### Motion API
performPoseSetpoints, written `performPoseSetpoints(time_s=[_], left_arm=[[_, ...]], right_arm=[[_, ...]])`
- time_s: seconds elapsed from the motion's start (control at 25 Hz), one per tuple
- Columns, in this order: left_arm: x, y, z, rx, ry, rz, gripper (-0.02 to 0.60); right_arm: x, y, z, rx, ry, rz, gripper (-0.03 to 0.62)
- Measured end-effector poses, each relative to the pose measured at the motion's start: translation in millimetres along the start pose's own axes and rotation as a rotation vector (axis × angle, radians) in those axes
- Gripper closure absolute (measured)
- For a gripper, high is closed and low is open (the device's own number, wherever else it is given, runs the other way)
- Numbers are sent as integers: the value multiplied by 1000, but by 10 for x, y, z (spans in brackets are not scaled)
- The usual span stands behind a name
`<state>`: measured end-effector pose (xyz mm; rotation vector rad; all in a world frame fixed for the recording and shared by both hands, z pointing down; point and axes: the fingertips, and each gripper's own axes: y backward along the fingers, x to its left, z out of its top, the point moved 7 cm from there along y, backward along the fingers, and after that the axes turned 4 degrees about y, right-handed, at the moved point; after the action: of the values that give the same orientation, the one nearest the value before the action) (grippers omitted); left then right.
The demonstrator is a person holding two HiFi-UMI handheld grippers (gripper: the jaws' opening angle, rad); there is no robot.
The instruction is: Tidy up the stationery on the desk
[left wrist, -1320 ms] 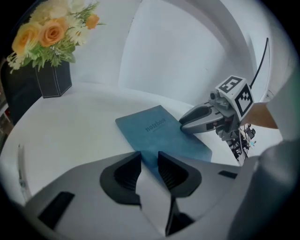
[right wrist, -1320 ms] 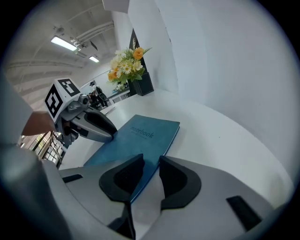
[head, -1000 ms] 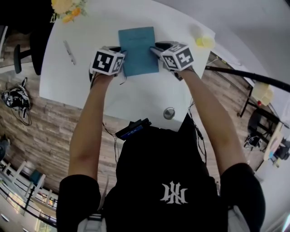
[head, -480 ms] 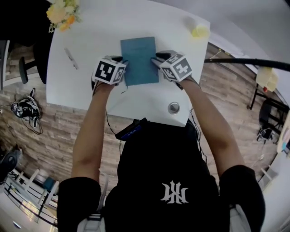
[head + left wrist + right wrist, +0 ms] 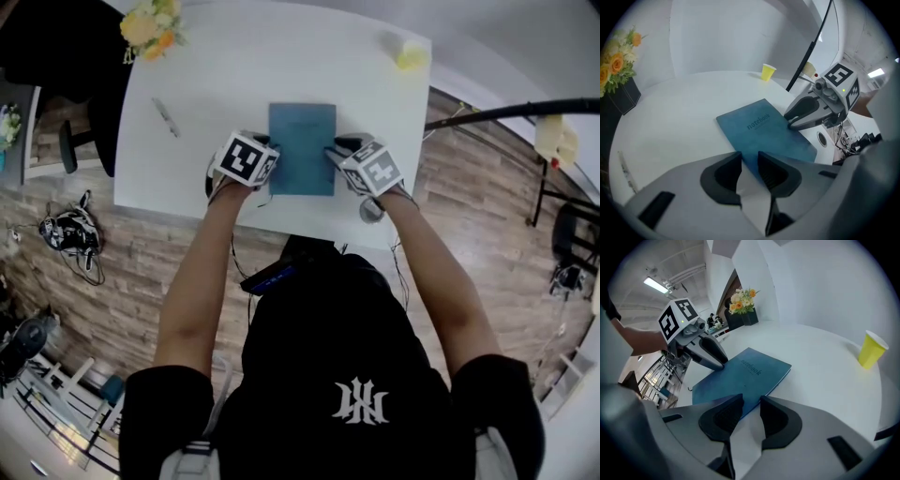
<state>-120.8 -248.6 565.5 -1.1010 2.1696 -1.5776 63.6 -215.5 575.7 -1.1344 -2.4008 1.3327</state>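
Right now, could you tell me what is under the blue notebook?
Only the white desk shows around the blue notebook, which lies flat on it. Anything beneath its cover is hidden.

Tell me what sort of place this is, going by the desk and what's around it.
Probably an office or studio workspace: a white desk holding a blue notebook, a pen and a yellow paper cup, with flowers by one corner and a wood-plank floor around it.

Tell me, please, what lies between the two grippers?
The blue notebook lies flat between the left gripper and right gripper, clearest in the head view.
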Motion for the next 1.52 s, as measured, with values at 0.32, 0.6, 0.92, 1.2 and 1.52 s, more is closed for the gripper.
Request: performPoseSetpoints(time_s=[0.32, 0.6, 0.92, 1.2, 1.52], left_arm=[[-296, 34, -274, 17, -70, -11, 488], [-454, 94, -499, 58, -119, 35, 492], [-612, 101, -630, 37, -115, 57, 502], [-613, 100, -652, 51, -109, 76, 506], [-609, 101, -655, 48, -93, 64, 508]], right_arm=[[437, 152, -394, -35, -44, -21, 471], [701, 214, -591, -38, -44, -28, 470], [866, 266, -711, -54, -48, -43, 470], [883, 239, -675, -35, 27, -52, 467], [899, 243, -684, -50, 4, -24, 465]])
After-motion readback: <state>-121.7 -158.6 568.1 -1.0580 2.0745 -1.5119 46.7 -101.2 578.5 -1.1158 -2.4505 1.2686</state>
